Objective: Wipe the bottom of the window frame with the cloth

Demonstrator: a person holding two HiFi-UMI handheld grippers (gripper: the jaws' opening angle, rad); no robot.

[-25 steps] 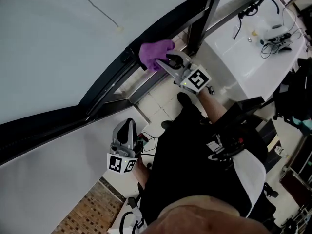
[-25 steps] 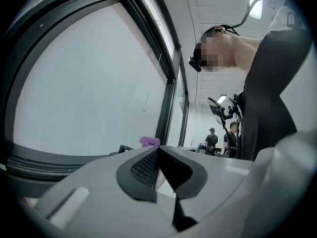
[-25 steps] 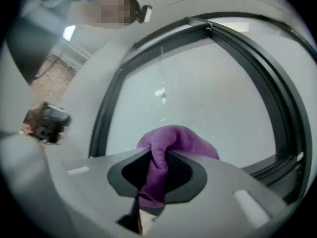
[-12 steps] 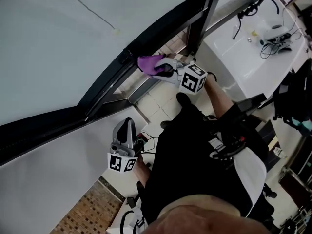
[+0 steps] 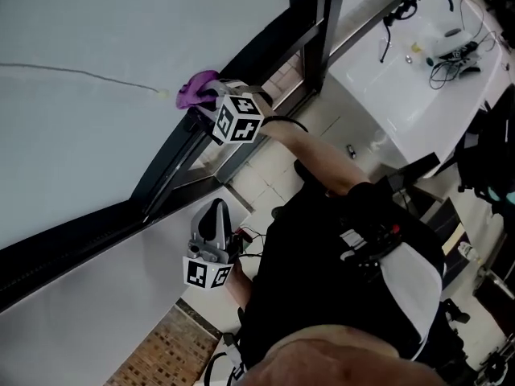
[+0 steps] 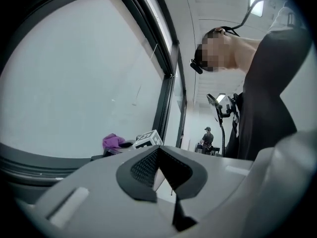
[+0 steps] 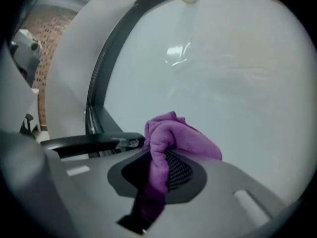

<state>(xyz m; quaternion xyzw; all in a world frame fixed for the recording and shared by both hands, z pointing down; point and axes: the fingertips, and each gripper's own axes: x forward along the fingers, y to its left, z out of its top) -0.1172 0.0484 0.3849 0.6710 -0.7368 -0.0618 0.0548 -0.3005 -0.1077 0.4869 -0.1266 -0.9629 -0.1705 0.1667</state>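
The right tool pinches a purple cloth and holds it against the dark bottom rail of the window frame, beside the glass. The left tool, pressed together and empty, hangs lower down.

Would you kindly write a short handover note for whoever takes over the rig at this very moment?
Right gripper: shut on the purple microfibre cloth, which is bunched at the dark metal window frame, where its bottom rail meets the glass.
Left gripper: shut, empty, held low and away from the frame.
Done: the cloth is gripped and at the rail. How much of the rail is already wiped cannot be told.
Left: probably run the cloth along the length of the bottom rail.
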